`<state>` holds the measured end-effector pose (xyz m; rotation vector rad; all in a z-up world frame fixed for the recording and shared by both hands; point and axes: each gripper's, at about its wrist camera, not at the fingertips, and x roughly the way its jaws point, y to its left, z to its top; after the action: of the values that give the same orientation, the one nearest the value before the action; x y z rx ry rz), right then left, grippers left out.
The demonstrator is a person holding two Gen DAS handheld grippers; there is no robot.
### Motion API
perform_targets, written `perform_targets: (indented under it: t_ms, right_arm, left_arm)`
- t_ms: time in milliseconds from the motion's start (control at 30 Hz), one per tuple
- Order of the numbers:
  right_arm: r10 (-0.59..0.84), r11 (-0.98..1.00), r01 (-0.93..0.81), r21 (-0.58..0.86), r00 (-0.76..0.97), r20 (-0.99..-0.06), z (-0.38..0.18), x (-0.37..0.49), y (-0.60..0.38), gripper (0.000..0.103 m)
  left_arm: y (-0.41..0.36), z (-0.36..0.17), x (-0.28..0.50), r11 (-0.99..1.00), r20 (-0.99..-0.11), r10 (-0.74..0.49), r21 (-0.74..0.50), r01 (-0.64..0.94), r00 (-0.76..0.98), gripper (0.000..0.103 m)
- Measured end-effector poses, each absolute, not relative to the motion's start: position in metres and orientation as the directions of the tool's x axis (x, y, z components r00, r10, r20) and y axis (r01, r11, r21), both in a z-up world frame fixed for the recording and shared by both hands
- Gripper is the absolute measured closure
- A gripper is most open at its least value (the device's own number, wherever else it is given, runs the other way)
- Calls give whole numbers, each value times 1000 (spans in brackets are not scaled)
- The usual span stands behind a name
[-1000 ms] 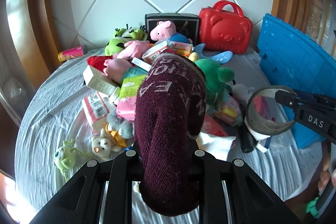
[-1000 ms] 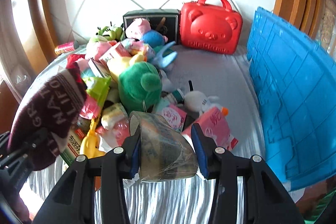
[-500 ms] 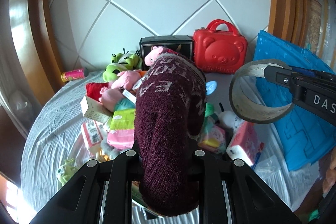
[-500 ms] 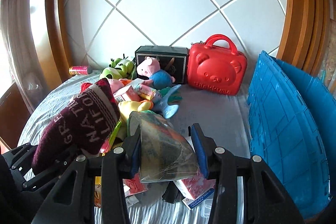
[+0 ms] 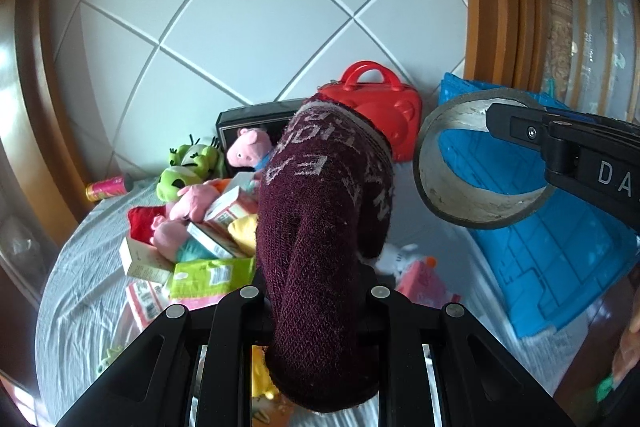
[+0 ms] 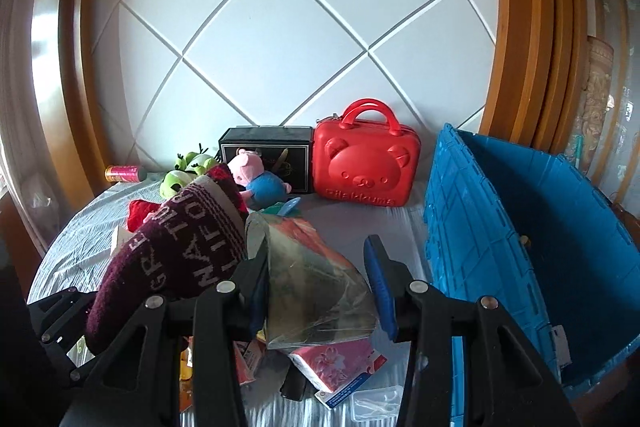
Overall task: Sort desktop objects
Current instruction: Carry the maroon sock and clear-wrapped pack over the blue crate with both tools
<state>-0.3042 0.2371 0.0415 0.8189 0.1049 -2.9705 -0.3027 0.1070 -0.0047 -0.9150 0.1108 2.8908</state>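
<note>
My left gripper (image 5: 316, 291) is shut on a dark maroon knitted hat (image 5: 324, 227) with grey lettering, held high above the table; the hat also shows at the left of the right wrist view (image 6: 180, 251). My right gripper (image 6: 316, 267) is shut on a roll of clear packing tape (image 6: 312, 287), which appears as a ring at the right of the left wrist view (image 5: 476, 163). A blue plastic crate (image 6: 520, 247) stands open on the right, beside the tape roll.
A pile of plush toys, small boxes and packets (image 5: 200, 227) covers the white tablecloth (image 5: 88, 291). A red bear case (image 6: 366, 167) and a black box (image 6: 266, 151) stand at the back wall. A pink can (image 6: 124, 173) lies far left.
Both grippers have risen well above the pile with the hat and the tape roll. The tape roll has moved up and toward the blue crate, whose open inside now shows.
</note>
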Motion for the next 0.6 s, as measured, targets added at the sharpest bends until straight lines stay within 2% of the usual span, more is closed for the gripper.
perform_targets:
  t_ms: [300,600]
  right_arm:
    - [25,-998,1,-61,-900,-435,78,-292,329,60]
    - [125,-992,-115,-48,-933,-338,118,-256,477,60]
  left_arm:
    - [208,30,-316,-980,-511,155,32,-198,-846,83]
    - [353,73,-313,-958,-439,248,22,-286,-864,83]
